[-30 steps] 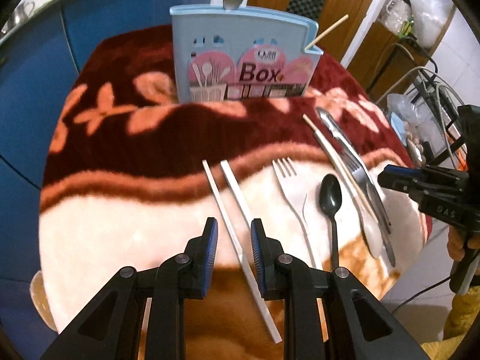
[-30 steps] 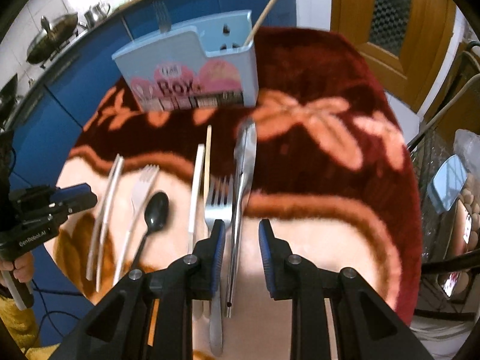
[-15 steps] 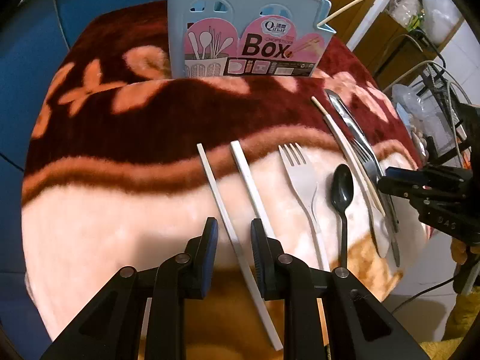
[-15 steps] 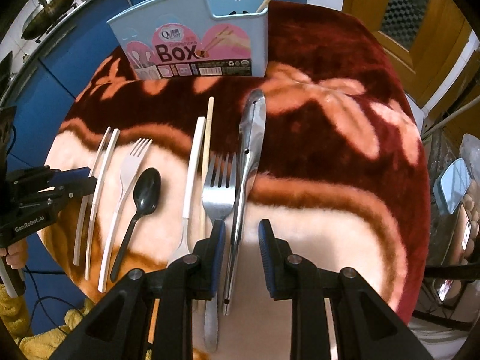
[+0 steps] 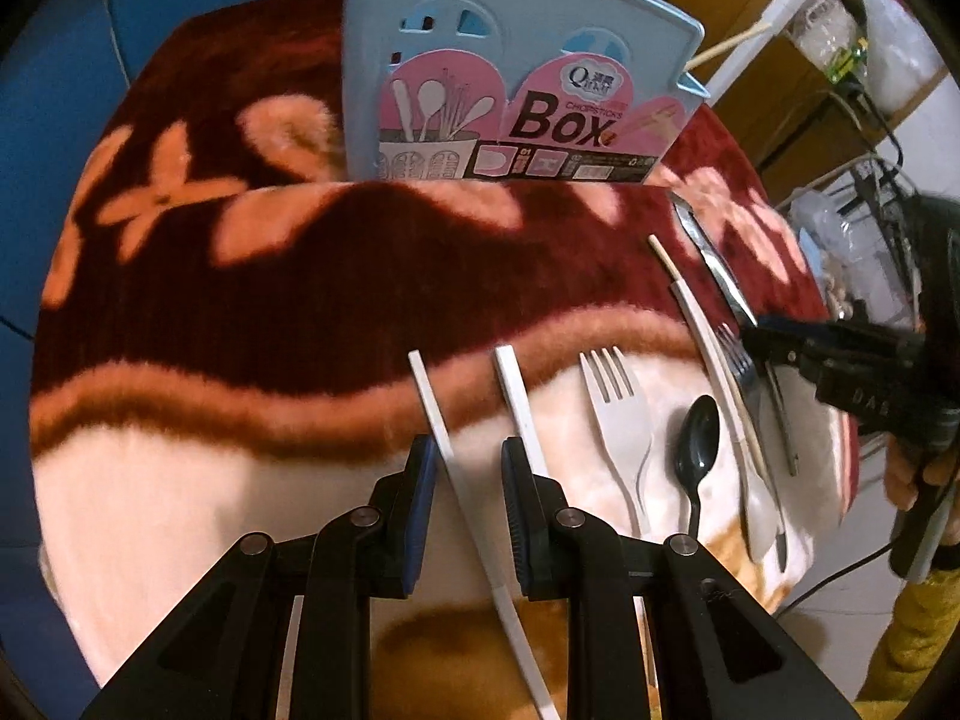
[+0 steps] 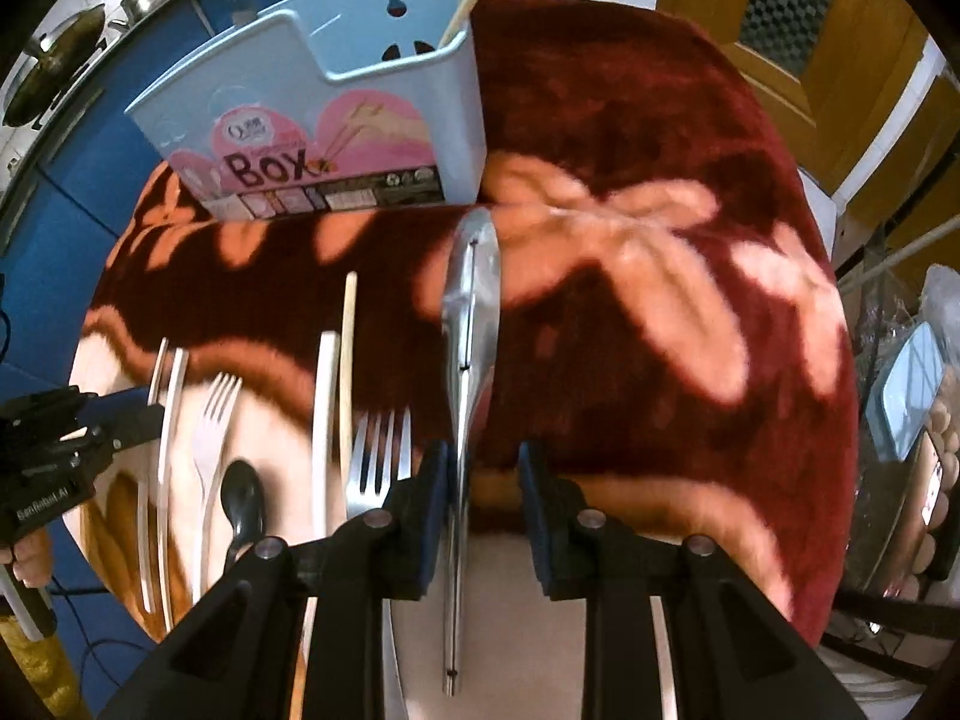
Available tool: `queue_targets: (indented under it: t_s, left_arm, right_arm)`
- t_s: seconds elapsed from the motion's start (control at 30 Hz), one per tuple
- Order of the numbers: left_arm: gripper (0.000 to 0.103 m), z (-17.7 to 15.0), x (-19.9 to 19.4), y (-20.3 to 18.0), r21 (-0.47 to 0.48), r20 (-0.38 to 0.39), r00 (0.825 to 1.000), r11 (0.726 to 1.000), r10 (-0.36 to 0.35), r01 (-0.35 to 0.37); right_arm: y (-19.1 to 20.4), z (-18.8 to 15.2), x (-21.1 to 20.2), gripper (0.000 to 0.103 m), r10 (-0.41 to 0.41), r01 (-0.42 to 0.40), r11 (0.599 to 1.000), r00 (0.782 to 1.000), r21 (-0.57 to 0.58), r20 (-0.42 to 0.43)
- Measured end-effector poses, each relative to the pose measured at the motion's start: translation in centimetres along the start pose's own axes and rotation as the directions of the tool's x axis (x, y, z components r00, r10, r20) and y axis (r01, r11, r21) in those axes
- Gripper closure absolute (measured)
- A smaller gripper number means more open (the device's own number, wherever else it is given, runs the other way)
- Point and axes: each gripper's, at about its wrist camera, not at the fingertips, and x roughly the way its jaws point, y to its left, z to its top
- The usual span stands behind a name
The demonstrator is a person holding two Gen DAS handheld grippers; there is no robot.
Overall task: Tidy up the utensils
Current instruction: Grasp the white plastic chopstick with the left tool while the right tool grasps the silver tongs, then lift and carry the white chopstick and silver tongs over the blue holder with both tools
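We hold a gripper in each hand, both pointing steeply down at a table of cutlery. The left gripper [image 5: 463, 468] has its jaws a little apart, straddling one of two white chopsticks [image 5: 433, 408] without pressing it, likely lining up a pick. The right gripper [image 6: 483, 489] is likewise slightly parted around the steel tongs [image 6: 471, 324], which lie lengthwise between the pads, near the left one; we cannot tell if it touches. Between the two lie a white fork [image 5: 618, 414], a black spoon [image 5: 699, 438], a wooden chopstick [image 6: 346, 360] and a steel fork [image 6: 378, 462], set in a rough row, handles toward us, easy to reach. Beyond stands the blue box [image 5: 510, 90], upright, one wooden stick already in its end slot. Everything rests on a plush red and cream blanket [image 6: 630, 300]. Blue cabinets, wooden doors and pots [image 6: 60, 54] surround it.
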Motion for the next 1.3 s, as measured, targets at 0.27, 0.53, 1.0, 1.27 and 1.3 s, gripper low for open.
queue_targets:
  t_s: [0.27,0.53,1.0,1.27,1.3]
  left_arm:
    - [0.081,0.6,0.4,-1.4,0.047,-0.035,0.997,0.996,0.072,-0.070]
    - [0.095,0.5,0.4,-0.9,0.003,-0.003,1.000,1.000,0.027,-0.027]
    - [0.099,-3.3,-4.8,0.0,-0.002,0.309,0.947,0.996,-0.083,0.088]
    - [0.099,-3.6,-7.1,-1.4,0.027,0.451,0.890,0.998,-0.069,0.063]
    - [0.099,-3.5,-7.4,-1.4,0.025,0.462,0.884,0.998,-0.070,0.065]
  right_arm:
    - [0.5,2.9,1.1,0.066,-0.009,0.008,1.000,0.999,-0.013,-0.034]
    - [0.7,3.9,1.6,0.076,0.003,-0.003,1.000,1.000,-0.008,-0.031]
    - [-0.2,-1.6,-2.8,0.082,0.144,-0.143,0.989,0.954,-0.021,0.264]
    - [1.1,-5.6,-6.0,0.082,0.139,-0.141,0.989,0.855,-0.035,0.499]
    - [1.0,-5.4,-6.3,0.082,0.138,-0.141,0.989,0.845,-0.033,0.516]
